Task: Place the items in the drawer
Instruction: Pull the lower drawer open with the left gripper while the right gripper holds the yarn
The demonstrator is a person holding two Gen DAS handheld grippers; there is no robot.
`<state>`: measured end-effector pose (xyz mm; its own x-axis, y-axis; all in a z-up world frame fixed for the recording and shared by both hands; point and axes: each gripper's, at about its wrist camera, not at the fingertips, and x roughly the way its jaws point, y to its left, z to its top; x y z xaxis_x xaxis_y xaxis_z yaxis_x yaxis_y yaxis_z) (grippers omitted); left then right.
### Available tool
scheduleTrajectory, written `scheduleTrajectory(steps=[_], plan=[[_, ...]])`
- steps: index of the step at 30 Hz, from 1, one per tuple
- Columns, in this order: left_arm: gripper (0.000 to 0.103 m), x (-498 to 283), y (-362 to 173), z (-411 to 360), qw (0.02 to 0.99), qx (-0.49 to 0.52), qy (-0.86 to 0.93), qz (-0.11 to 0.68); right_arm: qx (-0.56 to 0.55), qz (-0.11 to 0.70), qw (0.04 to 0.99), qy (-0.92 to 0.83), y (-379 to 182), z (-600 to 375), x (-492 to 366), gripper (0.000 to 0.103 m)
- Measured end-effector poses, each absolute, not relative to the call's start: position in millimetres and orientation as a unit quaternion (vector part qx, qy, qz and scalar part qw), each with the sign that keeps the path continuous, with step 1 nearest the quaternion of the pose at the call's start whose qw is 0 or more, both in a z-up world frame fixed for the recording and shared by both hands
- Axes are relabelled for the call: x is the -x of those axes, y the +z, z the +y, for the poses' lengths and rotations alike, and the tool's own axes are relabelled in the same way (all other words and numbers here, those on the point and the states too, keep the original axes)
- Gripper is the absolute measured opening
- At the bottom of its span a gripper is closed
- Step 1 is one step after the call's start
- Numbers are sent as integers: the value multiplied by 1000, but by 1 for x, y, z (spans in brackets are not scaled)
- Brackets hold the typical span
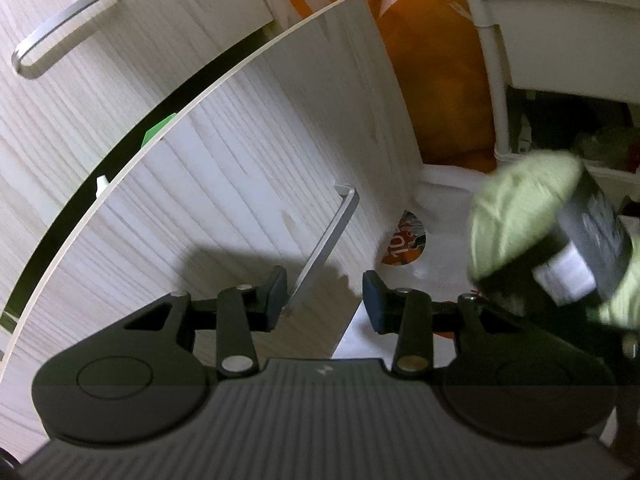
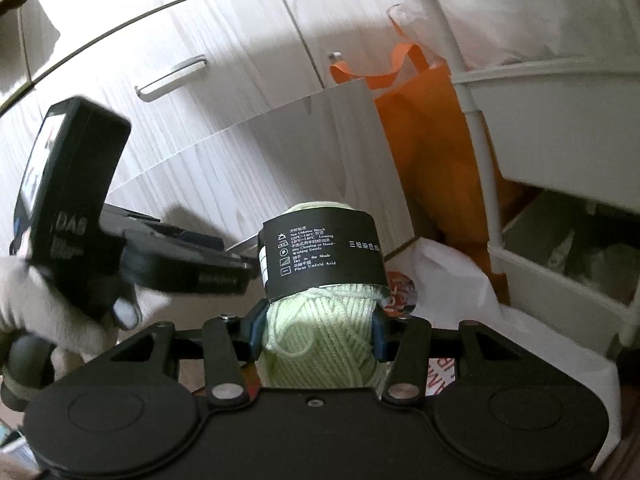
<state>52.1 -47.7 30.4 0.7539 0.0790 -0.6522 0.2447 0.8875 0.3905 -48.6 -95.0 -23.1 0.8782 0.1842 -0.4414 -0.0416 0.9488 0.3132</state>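
My right gripper is shut on a pale green yarn ball with a black paper label. The yarn also shows blurred in the left wrist view, at the right. My left gripper is open, its jaws on either side of the lower end of the metal handle of a pale wood drawer front. That drawer is pulled out a little, with a dark gap above its top edge. The left gripper body also shows in the right wrist view, at the left, against the drawer front.
A shut drawer with a metal handle sits above the open one. An orange bag stands to the right of the drawers, next to a white shelf cart. White plastic bags lie on the floor below.
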Motion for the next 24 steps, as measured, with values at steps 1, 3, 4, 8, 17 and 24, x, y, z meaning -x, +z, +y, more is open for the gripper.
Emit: scheduleTrajectory(steps=[1,3,4,8,17,24], plan=[[39,-52,30,-47,908,-231,-46,347,-145,240,958,56,-21,-96,46,54],[39,-52,30,-46,909,-228,-47,345,-143,240,958,58,-15,-97,41,54],[39,-52,30,-45,910,-226,-47,344,-141,240,959,60,-12,-98,38,54],[39,-51,28,-44,912,-223,-49,340,-119,234,963,62,3,-94,30,54],[35,-49,24,-44,916,-227,-43,327,-121,229,964,58,19,-94,9,54],[33,-45,23,-40,924,-211,-35,316,-132,215,965,64,16,-87,7,54]])
